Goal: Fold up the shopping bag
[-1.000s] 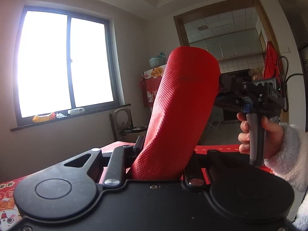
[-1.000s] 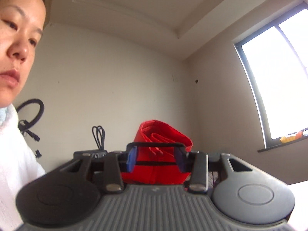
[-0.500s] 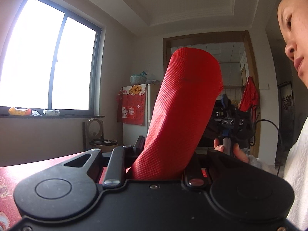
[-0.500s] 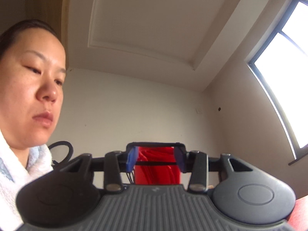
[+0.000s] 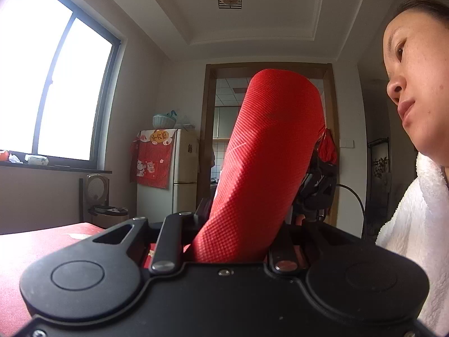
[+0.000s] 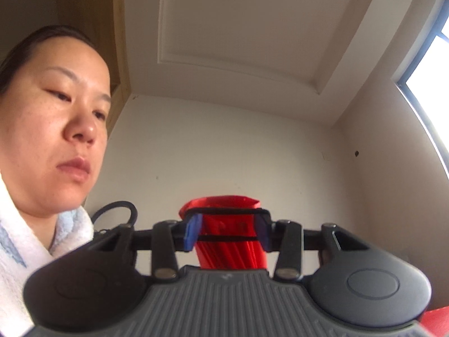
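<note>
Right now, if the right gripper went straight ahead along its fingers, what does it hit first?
The red shopping bag: it already sits between the right gripper fingers, folded and bunched. Whether it is clamped is unclear. Beyond it, only the white wall shows; depth unclear.
</note>
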Action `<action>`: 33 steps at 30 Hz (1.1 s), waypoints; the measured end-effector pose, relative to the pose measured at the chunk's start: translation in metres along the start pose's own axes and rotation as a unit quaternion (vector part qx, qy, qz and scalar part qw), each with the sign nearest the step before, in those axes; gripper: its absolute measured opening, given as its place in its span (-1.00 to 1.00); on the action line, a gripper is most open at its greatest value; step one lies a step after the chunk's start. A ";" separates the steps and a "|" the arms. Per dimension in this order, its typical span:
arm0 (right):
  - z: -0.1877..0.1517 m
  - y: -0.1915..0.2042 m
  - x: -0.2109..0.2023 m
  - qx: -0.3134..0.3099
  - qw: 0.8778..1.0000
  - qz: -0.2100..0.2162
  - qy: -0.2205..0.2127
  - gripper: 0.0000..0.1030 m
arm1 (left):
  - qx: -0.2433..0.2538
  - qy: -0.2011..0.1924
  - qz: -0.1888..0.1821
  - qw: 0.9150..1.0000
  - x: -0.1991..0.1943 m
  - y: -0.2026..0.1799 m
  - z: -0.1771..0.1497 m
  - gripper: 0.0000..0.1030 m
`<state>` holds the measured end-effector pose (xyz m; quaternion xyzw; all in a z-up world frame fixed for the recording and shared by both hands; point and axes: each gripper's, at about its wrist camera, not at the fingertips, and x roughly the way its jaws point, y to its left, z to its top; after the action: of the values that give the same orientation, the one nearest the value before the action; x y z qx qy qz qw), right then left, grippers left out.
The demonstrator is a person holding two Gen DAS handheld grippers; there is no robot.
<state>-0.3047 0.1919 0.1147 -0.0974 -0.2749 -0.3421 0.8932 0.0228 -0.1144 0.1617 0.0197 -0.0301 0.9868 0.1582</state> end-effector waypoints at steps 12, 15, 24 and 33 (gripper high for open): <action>-0.030 -0.009 0.001 0.042 0.997 -0.022 -0.058 -0.21 | 0.024 0.010 0.005 1.000 0.001 -0.010 -0.008 -0.58; -0.033 -0.016 -0.001 0.059 0.997 -0.009 -0.051 -0.21 | 0.028 0.024 -0.013 0.999 0.001 -0.011 -0.008 -0.58; 0.005 -0.008 -0.039 0.068 0.998 0.002 -0.004 -0.21 | 0.047 0.066 -0.046 0.996 0.013 -0.016 -0.019 -0.58; 0.047 -0.001 -0.016 0.027 0.990 0.050 0.127 -0.20 | 0.028 0.124 -0.061 0.990 0.026 -0.005 -0.023 -0.53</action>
<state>-0.3349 0.2165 0.1448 -0.0423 -0.1630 -0.2990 0.9393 -0.0005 -0.0997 0.1403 -0.0963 0.0183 0.9705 0.2203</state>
